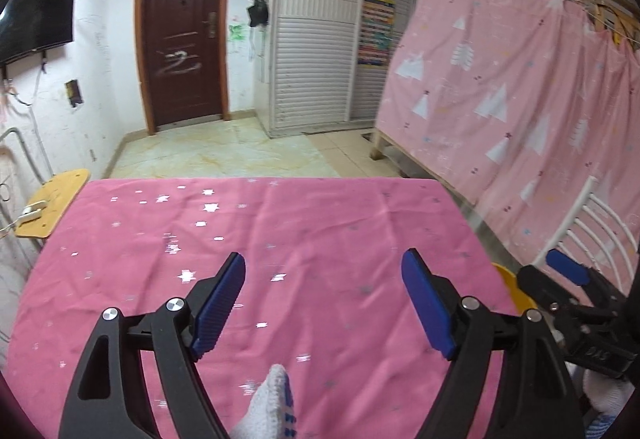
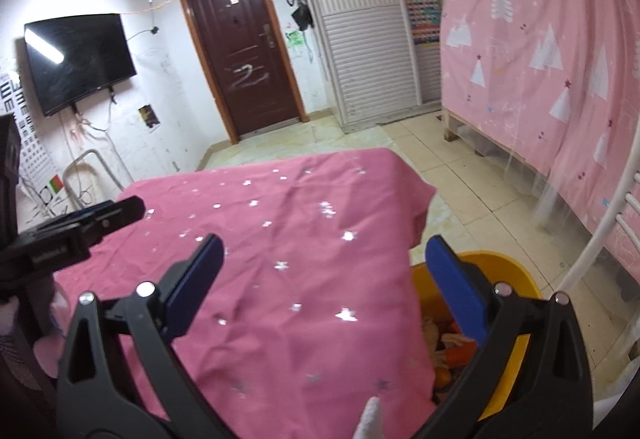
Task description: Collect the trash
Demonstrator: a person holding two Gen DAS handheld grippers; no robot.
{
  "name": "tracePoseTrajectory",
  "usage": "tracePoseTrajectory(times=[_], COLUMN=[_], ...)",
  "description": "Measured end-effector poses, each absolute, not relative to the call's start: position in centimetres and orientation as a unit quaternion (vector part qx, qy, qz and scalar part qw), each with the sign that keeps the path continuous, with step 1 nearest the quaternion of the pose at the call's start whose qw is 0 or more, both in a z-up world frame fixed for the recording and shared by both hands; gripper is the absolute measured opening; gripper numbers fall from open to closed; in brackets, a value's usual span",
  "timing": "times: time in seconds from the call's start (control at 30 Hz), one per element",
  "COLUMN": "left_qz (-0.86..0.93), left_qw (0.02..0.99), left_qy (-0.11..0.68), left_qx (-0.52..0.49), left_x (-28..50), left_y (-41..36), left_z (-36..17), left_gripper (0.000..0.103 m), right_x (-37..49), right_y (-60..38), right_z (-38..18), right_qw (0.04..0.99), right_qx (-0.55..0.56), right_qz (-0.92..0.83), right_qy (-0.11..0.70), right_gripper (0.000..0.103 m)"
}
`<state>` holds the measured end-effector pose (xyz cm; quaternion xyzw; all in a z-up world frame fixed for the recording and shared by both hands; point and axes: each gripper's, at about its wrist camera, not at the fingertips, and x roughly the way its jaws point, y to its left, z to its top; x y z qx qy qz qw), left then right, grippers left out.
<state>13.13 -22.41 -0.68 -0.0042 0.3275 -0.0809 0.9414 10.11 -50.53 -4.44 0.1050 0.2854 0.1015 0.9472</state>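
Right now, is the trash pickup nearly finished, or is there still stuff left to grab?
It looks nearly finished. The yellow bin beside the table already holds scraps, and the pink tablecloth shows no trash lying on it. Nothing is in hand: the left gripper and the right gripper both stand open and empty above the table. Whatever is left would have to be somewhere these views do not show.

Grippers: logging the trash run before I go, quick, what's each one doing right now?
Left gripper: open, nothing between the jaws.
Right gripper: open, empty, beside the yellow bin.
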Motion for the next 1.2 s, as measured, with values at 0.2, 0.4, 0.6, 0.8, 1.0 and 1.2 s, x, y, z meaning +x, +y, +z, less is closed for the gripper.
tracePoseTrajectory(times=[0.2, 0.4, 0.6, 0.8, 1.0, 1.2], left_qz=[-0.035, 0.011, 0.043, 0.054, 0.056, 0.055], left_qw=[0.948, 0.949, 0.947, 0.947, 0.947, 0.947], left_qy=[0.317, 0.314, 0.32, 0.317, 0.317, 0.317], left_qx=[0.002, 0.011, 0.01, 0.006, 0.006, 0.007], left_x=[12.5, 12.4, 12.5, 12.4, 12.9, 13.0], left_y=[-19.7, -17.3, -15.7, -14.8, -14.8, -14.7], left_z=[-0.8, -1.1, -1.3, -1.4, -1.6, -1.8], left_gripper=[0.075, 0.075, 0.075, 0.075, 0.075, 0.075], right_x=[9.7, 9.5, 9.5, 9.5, 9.8, 9.7], right_y=[-48.0, -45.4, -43.8, -43.1, -42.9, -42.7], right_z=[-3.8, -3.5, -3.7, -3.8, -4.1, -4.2], right_qw=[0.946, 0.943, 0.941, 0.941, 0.941, 0.941], right_qx=[0.092, 0.082, 0.075, 0.073, 0.071, 0.073], right_qz=[0.134, 0.167, 0.184, 0.188, 0.185, 0.186], right_qy=[0.279, 0.276, 0.274, 0.271, 0.274, 0.274], right_gripper=[0.097, 0.097, 0.097, 0.097, 0.097, 0.097])
